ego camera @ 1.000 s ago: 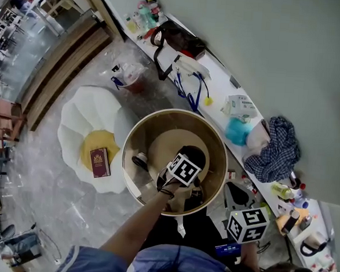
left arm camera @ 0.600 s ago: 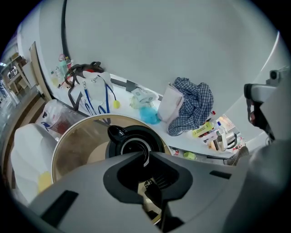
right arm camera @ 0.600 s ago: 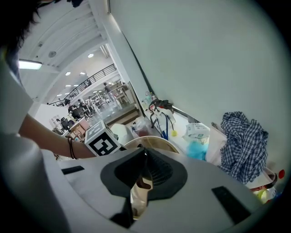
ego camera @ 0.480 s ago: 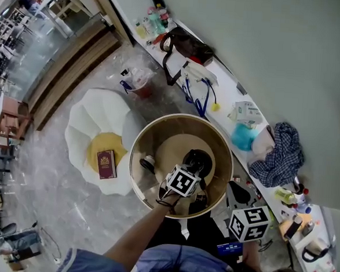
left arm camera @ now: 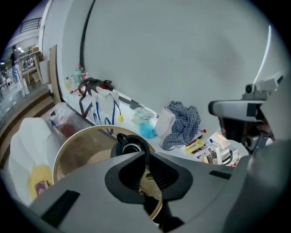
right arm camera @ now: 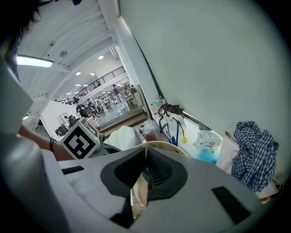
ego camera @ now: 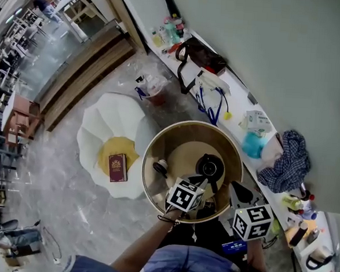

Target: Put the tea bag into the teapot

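A black teapot (ego camera: 209,166) stands on the round wooden table (ego camera: 157,155) with its mouth uncovered; it also sits just past the jaws in the left gripper view (left arm camera: 132,144). My left gripper (ego camera: 201,185) hovers on the near side of the pot, jaws shut (left arm camera: 146,154). A dark piece shows under them, seemingly the teapot lid. My right gripper (ego camera: 243,204) hangs off the table's near right edge. Its jaws (right arm camera: 144,159) are shut on a pale tea bag (right arm camera: 138,193).
A small dark item (ego camera: 161,168) lies at the table's left. A white petal-shaped seat (ego camera: 107,122) with a red book (ego camera: 116,167) stands on the floor to the left. A cluttered ledge (ego camera: 263,133) along the wall holds a black bag (ego camera: 202,54), a checked cloth (ego camera: 287,155) and bottles.
My left gripper has drawn back from over the teapot toward me, and the pot's mouth now shows uncovered. The right gripper has hardly moved.
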Available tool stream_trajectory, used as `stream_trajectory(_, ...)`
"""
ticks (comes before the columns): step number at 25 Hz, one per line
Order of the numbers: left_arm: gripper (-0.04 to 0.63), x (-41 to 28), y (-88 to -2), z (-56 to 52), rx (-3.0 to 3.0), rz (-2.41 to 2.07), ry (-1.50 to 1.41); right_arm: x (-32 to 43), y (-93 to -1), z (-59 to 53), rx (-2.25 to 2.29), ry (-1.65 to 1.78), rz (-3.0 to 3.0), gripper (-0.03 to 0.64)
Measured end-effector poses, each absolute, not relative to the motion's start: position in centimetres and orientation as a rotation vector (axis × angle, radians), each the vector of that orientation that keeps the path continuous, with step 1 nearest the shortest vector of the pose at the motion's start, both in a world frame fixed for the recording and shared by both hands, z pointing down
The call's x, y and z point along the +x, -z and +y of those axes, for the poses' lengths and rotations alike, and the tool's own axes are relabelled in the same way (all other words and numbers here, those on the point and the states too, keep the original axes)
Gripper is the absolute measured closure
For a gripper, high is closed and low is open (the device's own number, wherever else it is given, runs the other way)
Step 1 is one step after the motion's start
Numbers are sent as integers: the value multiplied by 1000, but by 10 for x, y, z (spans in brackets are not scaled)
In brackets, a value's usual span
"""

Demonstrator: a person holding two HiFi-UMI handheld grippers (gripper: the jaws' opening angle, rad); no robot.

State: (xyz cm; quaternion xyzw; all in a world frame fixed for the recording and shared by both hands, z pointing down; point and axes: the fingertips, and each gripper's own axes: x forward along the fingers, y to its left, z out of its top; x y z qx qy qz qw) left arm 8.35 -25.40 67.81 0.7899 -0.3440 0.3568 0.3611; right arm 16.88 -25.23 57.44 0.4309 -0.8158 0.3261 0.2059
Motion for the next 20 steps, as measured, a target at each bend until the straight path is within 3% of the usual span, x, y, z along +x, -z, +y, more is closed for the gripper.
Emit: stream_trajectory(20, 565, -31, -531, -131, 2200, -1112, -520, 82, -487, -147, 1219, -626, -2361, 588)
